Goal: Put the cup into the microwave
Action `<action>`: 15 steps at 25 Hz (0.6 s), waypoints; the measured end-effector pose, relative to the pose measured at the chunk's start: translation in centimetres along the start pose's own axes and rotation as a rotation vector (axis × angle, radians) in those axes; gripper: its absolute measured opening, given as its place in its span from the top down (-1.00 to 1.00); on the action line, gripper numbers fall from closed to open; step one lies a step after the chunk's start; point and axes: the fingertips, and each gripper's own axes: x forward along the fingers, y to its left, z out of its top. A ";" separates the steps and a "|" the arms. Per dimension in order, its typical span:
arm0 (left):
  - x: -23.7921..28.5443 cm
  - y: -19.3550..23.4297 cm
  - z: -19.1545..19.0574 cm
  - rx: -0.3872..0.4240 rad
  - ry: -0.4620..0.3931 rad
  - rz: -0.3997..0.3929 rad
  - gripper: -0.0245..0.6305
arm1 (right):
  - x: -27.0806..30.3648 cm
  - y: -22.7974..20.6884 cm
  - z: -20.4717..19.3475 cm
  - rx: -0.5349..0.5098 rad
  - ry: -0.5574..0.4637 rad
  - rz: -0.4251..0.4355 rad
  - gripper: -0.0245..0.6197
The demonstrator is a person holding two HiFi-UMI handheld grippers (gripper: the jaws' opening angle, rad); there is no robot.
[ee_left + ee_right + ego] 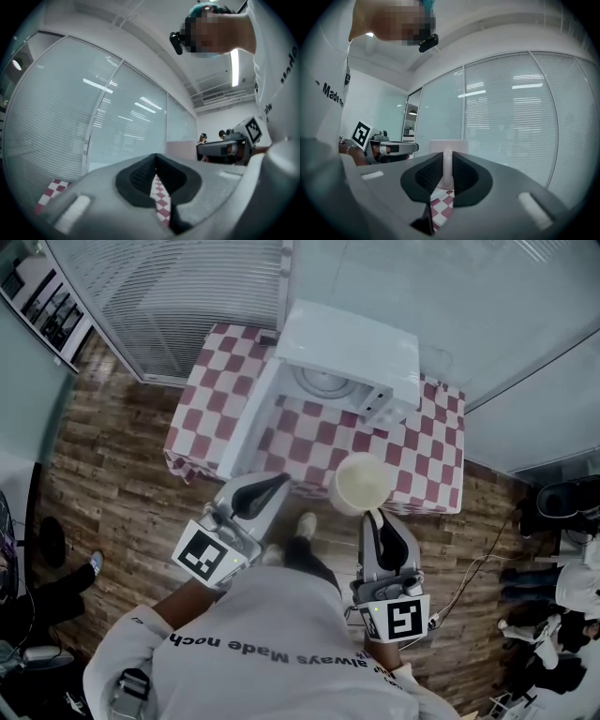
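Nearest: left gripper (278,483), jaws shut together on nothing, only checked cloth showing past them. It is held low and off to the side, likely parked to keep the approach free.

Beside it: right gripper (374,516), jaws clamped on the thin looped handle (447,165) of the cream ceramic cup (363,482). The cup is upright, mouth up, carried over the near edge of the red-and-white checked table (427,442). Gripping the handle keeps the cup's body ahead of the jaws for setting down.

Farther: white boxy microwave (352,348), its door (248,423) swung wide to the left, round glass turntable (323,382) exposed. The cup is not yet inside; judged next: carry it forward and left into the cavity.
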 end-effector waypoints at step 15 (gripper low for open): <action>11.9 4.2 -0.1 0.019 0.012 0.058 0.92 | 6.7 -11.7 0.1 0.011 -0.021 0.046 0.80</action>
